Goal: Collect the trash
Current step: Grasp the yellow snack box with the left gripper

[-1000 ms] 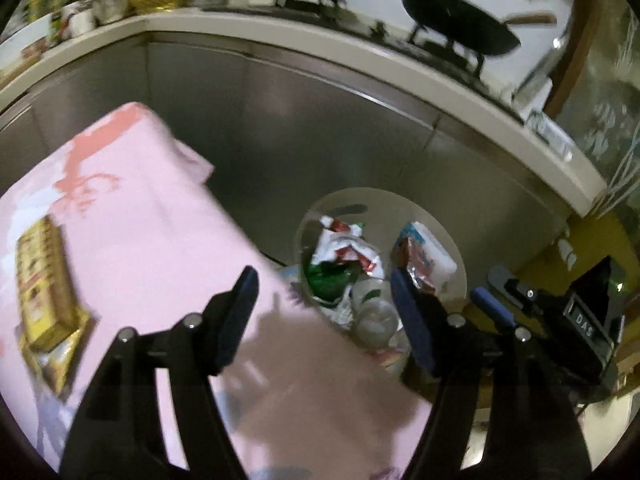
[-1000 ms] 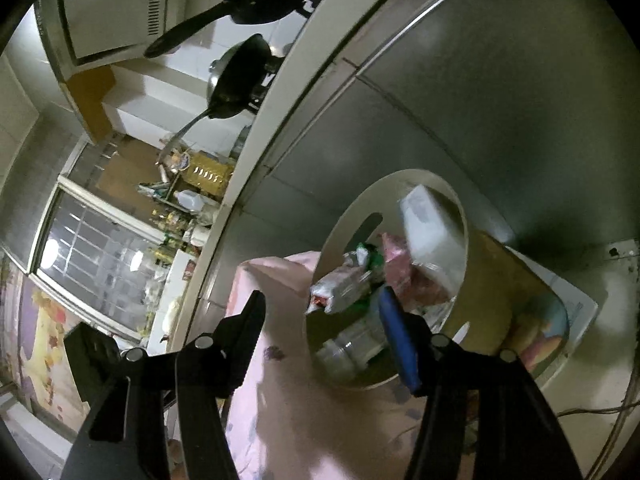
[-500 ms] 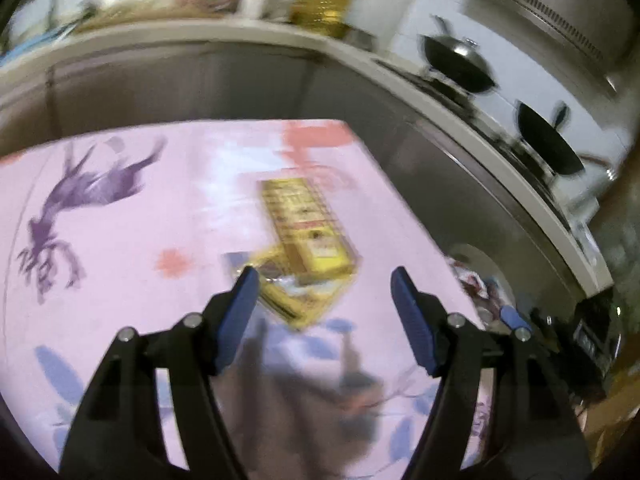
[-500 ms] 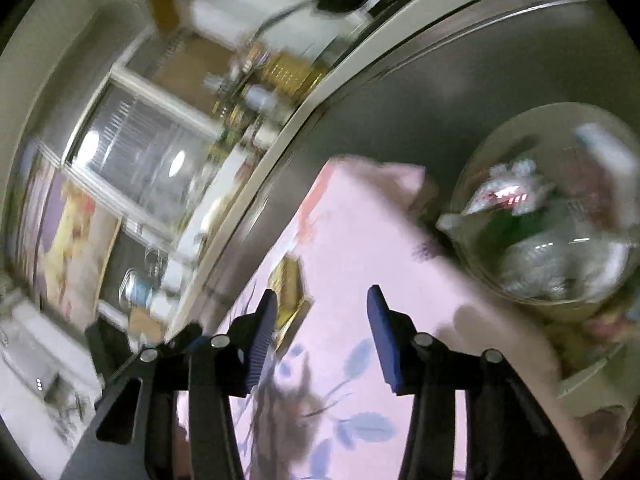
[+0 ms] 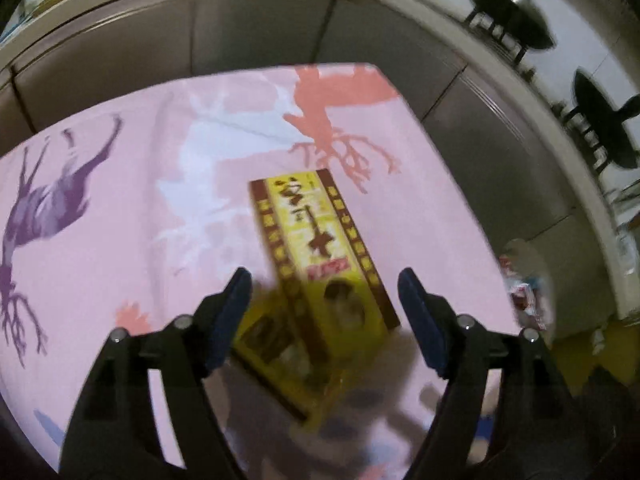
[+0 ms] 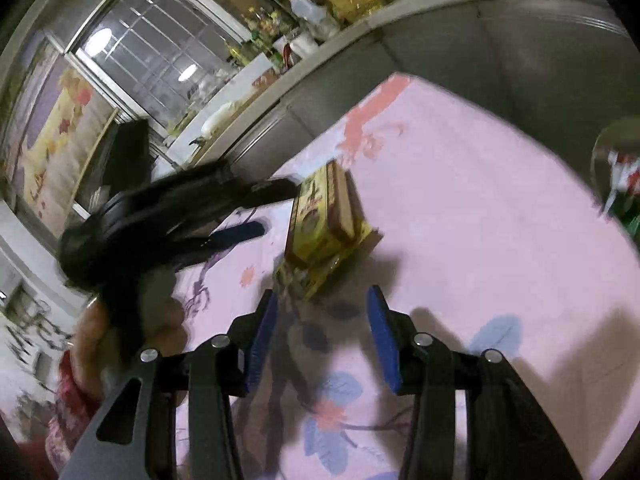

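Box waiting on the pink cloth

Yellow box (image 5: 320,256) lies on a flat yellow packet (image 5: 276,344) in the middle of the left wrist frame, on a pink cloth (image 5: 120,208). The left gripper (image 5: 324,300) hangs over them. Its jaws are opening, with the near end of the box and the packet between them, and they grip nothing. In the right wrist frame, the right gripper (image 6: 322,316) stands partly open and empty, close to the packet. A bin (image 6: 618,172) with trash sits at the right edge.
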A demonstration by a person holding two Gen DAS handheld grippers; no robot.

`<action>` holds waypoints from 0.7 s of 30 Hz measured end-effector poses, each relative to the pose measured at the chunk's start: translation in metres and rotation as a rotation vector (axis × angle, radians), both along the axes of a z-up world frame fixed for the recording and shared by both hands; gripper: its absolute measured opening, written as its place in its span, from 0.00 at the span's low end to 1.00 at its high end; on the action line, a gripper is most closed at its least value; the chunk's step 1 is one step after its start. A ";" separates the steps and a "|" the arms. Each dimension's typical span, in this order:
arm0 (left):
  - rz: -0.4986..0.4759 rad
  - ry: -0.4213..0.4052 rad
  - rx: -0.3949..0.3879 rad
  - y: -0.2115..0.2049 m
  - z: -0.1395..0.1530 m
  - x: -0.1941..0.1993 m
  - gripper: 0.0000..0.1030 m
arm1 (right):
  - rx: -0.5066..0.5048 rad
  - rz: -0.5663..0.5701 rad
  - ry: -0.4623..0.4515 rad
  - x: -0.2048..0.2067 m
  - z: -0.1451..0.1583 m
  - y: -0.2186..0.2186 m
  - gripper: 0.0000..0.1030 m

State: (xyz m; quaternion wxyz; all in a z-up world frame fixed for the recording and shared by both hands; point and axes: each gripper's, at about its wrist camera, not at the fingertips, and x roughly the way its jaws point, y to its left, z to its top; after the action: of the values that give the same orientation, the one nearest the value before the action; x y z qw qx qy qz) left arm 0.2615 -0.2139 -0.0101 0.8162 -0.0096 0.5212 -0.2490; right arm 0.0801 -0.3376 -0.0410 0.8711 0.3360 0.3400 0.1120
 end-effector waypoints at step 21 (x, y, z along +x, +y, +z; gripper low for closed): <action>0.108 -0.052 -0.161 0.102 0.002 -0.041 0.58 | 0.161 -0.005 0.070 0.045 -0.023 0.013 0.27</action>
State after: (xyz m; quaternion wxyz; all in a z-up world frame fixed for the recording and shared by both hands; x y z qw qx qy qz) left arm 0.2207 -0.1117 -0.0083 0.8384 -0.0966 0.4769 -0.2457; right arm 0.1254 -0.3242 -0.0641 0.8290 0.4098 0.3594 0.1248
